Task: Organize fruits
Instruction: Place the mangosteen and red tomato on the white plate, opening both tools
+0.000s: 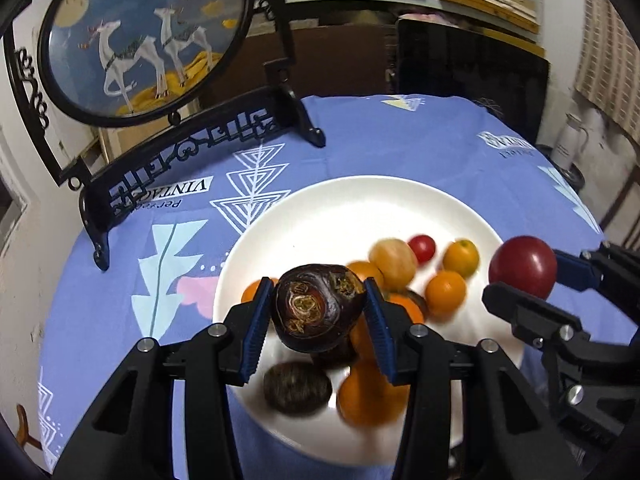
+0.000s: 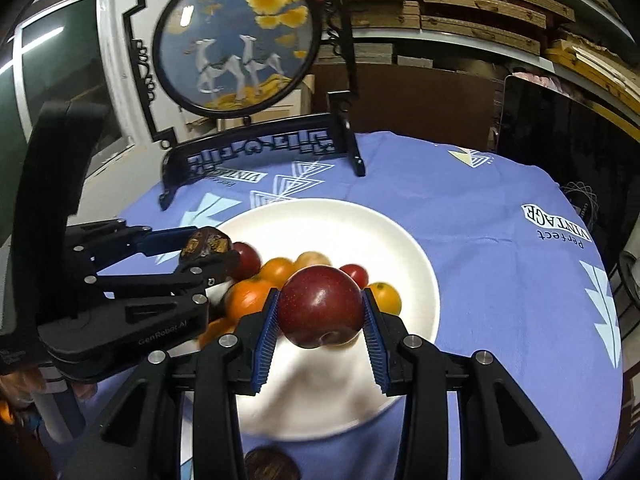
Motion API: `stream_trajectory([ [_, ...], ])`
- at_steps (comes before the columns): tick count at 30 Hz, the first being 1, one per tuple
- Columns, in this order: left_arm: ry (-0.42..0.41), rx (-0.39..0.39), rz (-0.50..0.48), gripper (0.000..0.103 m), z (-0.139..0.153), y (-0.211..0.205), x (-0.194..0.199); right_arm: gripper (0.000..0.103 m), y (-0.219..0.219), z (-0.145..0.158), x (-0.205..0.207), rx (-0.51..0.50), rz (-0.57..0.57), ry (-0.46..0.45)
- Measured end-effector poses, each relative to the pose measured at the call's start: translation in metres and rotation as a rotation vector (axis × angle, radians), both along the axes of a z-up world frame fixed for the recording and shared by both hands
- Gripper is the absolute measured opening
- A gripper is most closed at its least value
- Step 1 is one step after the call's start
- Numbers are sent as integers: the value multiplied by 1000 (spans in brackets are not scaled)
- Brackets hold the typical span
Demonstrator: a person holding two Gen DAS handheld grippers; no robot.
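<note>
A white plate point(image 1: 332, 208) on the blue cloth holds several small oranges point(image 1: 445, 293), a cherry tomato point(image 1: 422, 248), a yellowish fruit point(image 1: 393, 258) and a dark water chestnut point(image 1: 297, 387). My left gripper point(image 1: 319, 309) is shut on another dark water chestnut point(image 1: 318, 306), held above the plate. In the right wrist view my right gripper point(image 2: 321, 318) is shut on a dark red plum point(image 2: 320, 306) above the plate point(image 2: 360, 224). The left gripper point(image 2: 200, 256) with its chestnut point(image 2: 205, 245) shows at the left there. The right gripper point(image 1: 524, 276) with the plum point(image 1: 523, 266) shows at the right of the left wrist view.
A black ornamental stand point(image 1: 192, 152) with a round deer painting point(image 1: 148, 32) stands at the back left of the table. A dark panel point(image 1: 472, 60) leans behind the table. Shelves of wooden frames point(image 2: 480, 8) fill the back. A brown round thing point(image 2: 272, 464) lies near the front edge.
</note>
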State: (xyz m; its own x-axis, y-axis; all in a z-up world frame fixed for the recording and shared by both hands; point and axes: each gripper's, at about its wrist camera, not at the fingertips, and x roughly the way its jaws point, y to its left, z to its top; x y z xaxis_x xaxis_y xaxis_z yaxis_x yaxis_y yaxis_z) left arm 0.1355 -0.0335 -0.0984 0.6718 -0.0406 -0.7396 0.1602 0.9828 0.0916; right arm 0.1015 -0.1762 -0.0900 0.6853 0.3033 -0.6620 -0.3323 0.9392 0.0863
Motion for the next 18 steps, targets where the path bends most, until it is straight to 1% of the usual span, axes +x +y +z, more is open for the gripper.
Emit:
stream_trajectory([
  [1,-1,0,10,50,-1,0,2,40,0,-3,4,0,0,6],
  [2,-5,-4,26,61,-2,2,5,41,2,-5,7,-12,-8,4],
  [4,-22,-28,47,69,-1,6,4,43,5,-8,11,-55,-31,-26],
  [5,-26,-35,45,70,-1,7,3,53,4,-8,12,-49,-21,-33],
  [6,-30,-34,34,70,0,8,-1,58,2,-7,11,-36,-20,-38],
  [9,-49,-24,22,72,3,12,-12,59,-6,0,1,-4,-13,-56],
  [11,-47,-33,23,73,5,17,-21,59,-12,6,-7,-7,-24,-69],
  [14,-44,-42,7,74,6,22,-41,65,-23,11,-24,26,-22,-48],
  [16,-45,-35,-11,76,4,24,-57,66,-27,9,-41,19,-8,-35],
  [18,-39,-19,-51,77,-3,22,-81,67,-30,3,-66,-24,13,-31],
])
